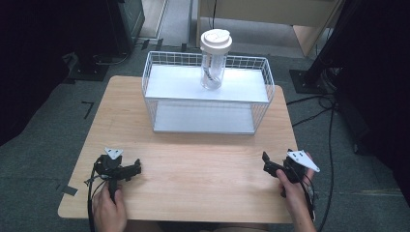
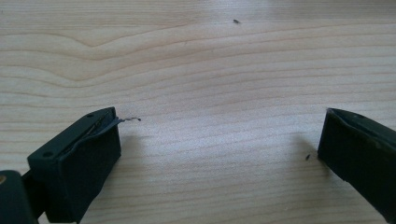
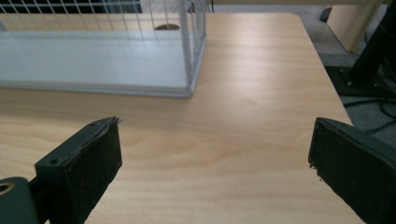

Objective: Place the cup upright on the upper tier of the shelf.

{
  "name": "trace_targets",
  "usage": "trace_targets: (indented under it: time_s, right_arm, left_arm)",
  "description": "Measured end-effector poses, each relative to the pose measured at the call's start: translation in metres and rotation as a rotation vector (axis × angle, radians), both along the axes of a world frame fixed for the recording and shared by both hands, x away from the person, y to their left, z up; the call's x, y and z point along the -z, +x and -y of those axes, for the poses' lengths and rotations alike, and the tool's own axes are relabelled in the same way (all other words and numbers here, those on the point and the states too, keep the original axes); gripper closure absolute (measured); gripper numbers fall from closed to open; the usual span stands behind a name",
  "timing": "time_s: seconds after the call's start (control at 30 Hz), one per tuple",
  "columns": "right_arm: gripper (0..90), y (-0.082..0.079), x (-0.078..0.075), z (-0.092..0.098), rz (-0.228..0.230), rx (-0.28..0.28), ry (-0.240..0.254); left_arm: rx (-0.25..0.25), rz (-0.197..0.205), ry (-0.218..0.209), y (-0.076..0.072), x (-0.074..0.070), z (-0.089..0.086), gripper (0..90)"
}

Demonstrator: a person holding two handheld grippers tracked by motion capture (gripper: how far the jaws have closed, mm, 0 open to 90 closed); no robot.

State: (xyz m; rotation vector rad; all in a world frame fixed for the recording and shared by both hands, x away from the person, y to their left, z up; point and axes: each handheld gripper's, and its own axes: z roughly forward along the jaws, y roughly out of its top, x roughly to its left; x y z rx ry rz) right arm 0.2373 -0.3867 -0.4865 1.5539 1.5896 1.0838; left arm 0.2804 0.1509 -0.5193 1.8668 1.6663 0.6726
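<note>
A clear tumbler with a white lid (image 1: 214, 59) stands upright on the top shelf of a white two-level wire rack (image 1: 208, 93) at the back of the wooden table (image 1: 193, 159). My left gripper (image 1: 137, 168) rests low over the table's front left, held by a hand, its jaws wide apart over bare wood (image 2: 219, 135). My right gripper (image 1: 266, 162) sits at the front right, also open, pointing toward the rack's near right corner (image 3: 189, 91). Nothing lies between either pair of jaws.
The rack's lower shelf (image 1: 203, 120) holds nothing. Cables (image 1: 333, 111) and dark stands (image 1: 309, 77) lie on the grey floor to the right of the table; a stand base (image 1: 89, 70) sits at the left. The table's right edge (image 3: 322, 60) is close to my right gripper.
</note>
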Motion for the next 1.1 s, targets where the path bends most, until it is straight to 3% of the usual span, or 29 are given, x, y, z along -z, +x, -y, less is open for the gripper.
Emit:
trace_targets:
  time_s: [0.3, 0.47, 0.6, 0.63, 0.7, 0.73, 0.77, 0.8, 0.9, 1.0, 1.1]
  right_arm:
    - [2.8, -0.032, 0.017, 0.026, -0.064, 0.042, -0.017]
    - [2.8, -0.043, 0.025, 0.034, -0.104, 0.019, -0.032]
    - [2.9, -0.050, 0.036, 0.035, -0.176, 0.018, -0.118]
    - [2.9, -0.052, 0.037, 0.035, -0.210, 0.016, -0.116]
    - [2.9, -0.054, 0.037, 0.035, -0.209, 0.010, -0.126]
    - [2.9, -0.055, 0.038, 0.034, -0.246, 0.010, -0.133]
    - [2.9, -0.055, 0.038, 0.034, -0.246, 0.010, -0.133]
    - [2.5, -0.054, 0.039, 0.035, -0.296, -0.014, -0.118]
    - [1.6, -0.055, 0.040, 0.035, -0.307, -0.029, -0.096]
    - [0.0, -0.064, 0.044, 0.034, -0.262, -0.045, -0.098]
    - [0.0, -0.066, 0.045, 0.031, -0.257, -0.048, -0.093]
  left_arm:
    - [0.001, 0.000, 0.000, 0.000, 0.000, 0.000, 0.0]
    - [0.000, 0.000, 0.000, 0.000, 0.000, 0.000, 0.0]
    - [0.001, -0.001, 0.002, 0.000, 0.000, 0.000, 0.0]
    - [-0.001, 0.000, 0.000, 0.000, 0.000, 0.001, 0.0]
    - [0.000, 0.000, 0.001, 0.000, 0.000, 0.000, 0.0]
    - [-0.001, 0.000, 0.000, 0.000, 0.000, 0.001, 0.0]
    - [-0.001, 0.000, 0.000, 0.000, 0.000, 0.001, 0.0]
    - [0.000, 0.000, 0.000, 0.000, 0.000, 0.000, 0.0]
    - [-0.001, 0.000, 0.000, 0.000, 0.000, 0.001, 0.0]
    - [-0.001, 0.000, 0.000, 0.000, 0.000, 0.001, 0.0]
    - [-0.001, 0.000, 0.000, 0.000, 0.000, 0.001, 0.0]
